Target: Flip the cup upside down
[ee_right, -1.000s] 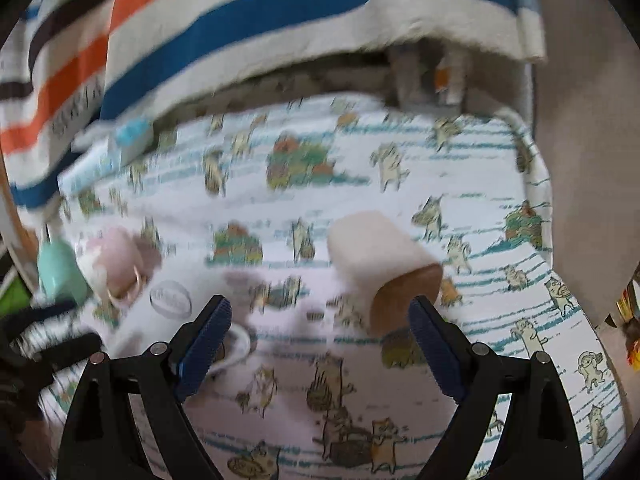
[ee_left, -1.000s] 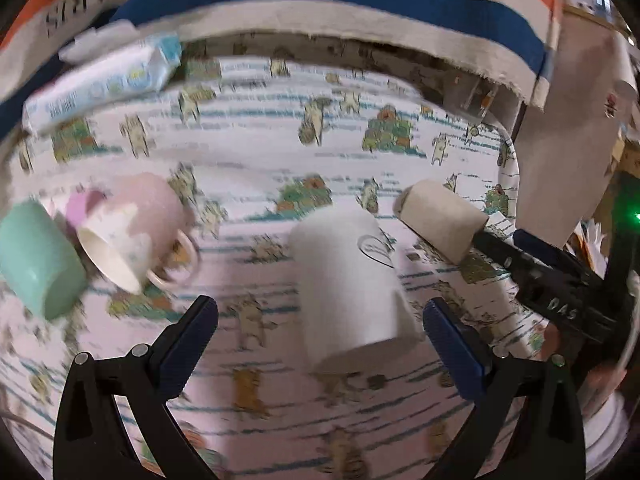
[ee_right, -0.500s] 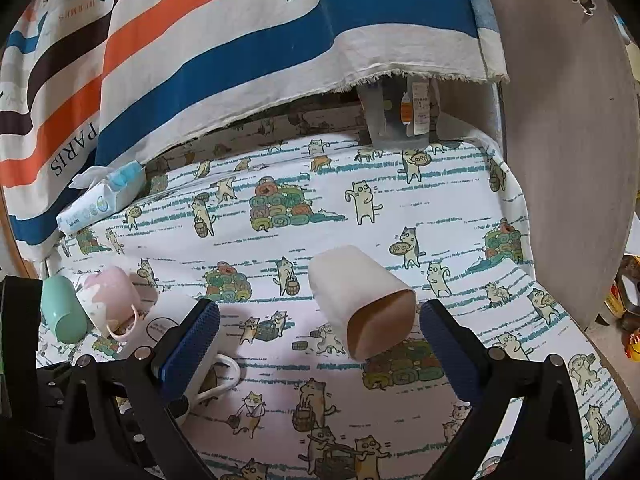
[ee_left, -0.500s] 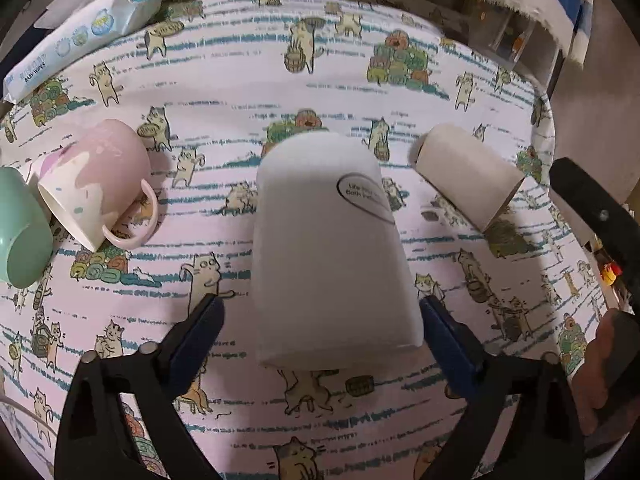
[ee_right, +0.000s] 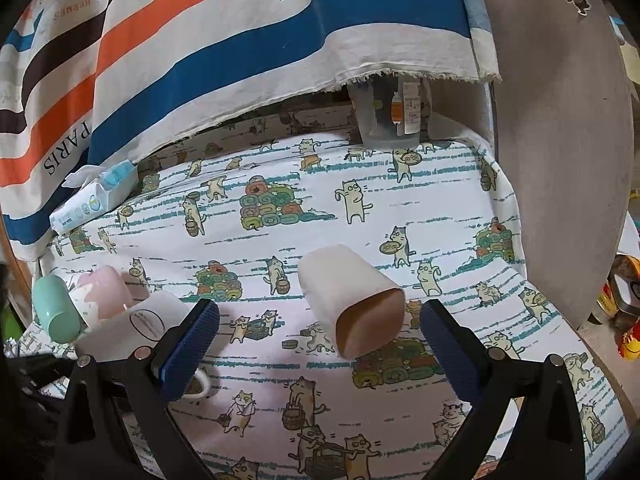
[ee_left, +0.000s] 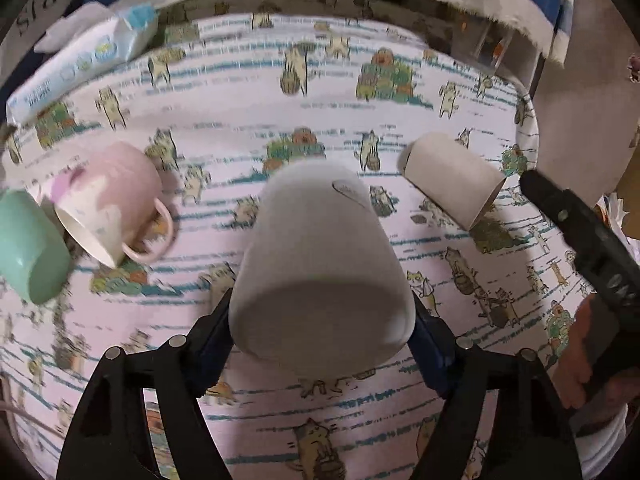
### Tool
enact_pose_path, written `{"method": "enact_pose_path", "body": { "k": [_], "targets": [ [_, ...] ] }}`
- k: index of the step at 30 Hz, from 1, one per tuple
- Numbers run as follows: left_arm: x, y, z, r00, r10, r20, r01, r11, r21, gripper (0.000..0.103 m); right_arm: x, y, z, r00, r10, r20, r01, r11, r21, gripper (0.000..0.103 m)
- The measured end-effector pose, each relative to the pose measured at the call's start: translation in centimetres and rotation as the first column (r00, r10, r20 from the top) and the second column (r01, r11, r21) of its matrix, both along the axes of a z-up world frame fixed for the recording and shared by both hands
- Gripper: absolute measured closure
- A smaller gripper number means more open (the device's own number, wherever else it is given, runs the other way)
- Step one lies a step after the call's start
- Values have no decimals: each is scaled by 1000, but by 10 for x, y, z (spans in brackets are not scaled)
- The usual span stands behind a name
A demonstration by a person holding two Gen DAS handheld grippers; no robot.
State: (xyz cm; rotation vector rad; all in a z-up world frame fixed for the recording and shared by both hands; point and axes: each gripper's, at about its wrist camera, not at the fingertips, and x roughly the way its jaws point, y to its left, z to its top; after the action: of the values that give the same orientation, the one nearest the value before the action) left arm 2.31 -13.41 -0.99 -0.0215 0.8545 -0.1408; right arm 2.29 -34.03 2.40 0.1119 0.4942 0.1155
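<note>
Left gripper [ee_left: 322, 328]: jaws closed on the white mug [ee_left: 320, 268], blue pads pressed on both flanks near the wide end that faces the camera. The mug lies on its side or tilted, pointing away along the fingers; I can't tell whether the near end is base or mouth, since the face reads as a flat blurred disc. In the right wrist view its handle [ee_right: 198, 388] sticks out low toward the cat-print cloth [ee_right: 360, 200] covering the bench, partly hidden behind the right gripper's finger. Right gripper [ee_right: 320, 344]: jaws wide open, gripping nothing, hanging just short of the cream tumbler [ee_right: 352, 304], which lies on its side with the open mouth toward the camera. My read is that the flip of the white mug is in hand. To do it well: keep the squeeze firm, because the glazed wall is slick and the grip sits near one end, so the weight is off-centre. Lift clear of the cloth before rolling the wrist, keep the handle from snagging the fabric, and set the rim down flat before releasing. Watch clearance on the left: the pink mug [ee_left: 108, 204] and mint cup [ee_left: 30, 248] lie on their sides near by. The wet-wipes pack [ee_left: 84, 60] at the back edge and the striped towel [ee_right: 240, 40] hanging behind are well out of the way.
</note>
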Motion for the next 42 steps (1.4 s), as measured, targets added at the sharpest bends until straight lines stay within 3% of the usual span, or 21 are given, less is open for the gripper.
{"method": "enact_pose_path", "body": {
  "k": [11, 25, 34, 38, 42],
  "targets": [
    [39, 15, 23, 1000, 7, 13, -7, 1000, 22, 27, -1, -2, 0, 1000, -16, 4, 16, 1000, -8, 2],
    [72, 7, 14, 999, -39, 38, 37, 998, 49, 27, -2, 6, -1, 1000, -23, 17, 24, 997, -67, 2],
    [71, 7, 13, 994, -78, 74, 74, 996, 52, 27, -3, 10, -2, 999, -31, 34, 35, 994, -106, 2],
    [61, 8, 16, 988, -101, 120, 93, 993, 71, 27, -5, 9, -1, 998, -32, 55, 37, 995, -92, 2],
    [49, 18, 30, 977, -101, 187, 92, 994, 56, 20, -10, 8, 3, 995, -31, 99, 39, 996, -81, 1]
  ]
}}
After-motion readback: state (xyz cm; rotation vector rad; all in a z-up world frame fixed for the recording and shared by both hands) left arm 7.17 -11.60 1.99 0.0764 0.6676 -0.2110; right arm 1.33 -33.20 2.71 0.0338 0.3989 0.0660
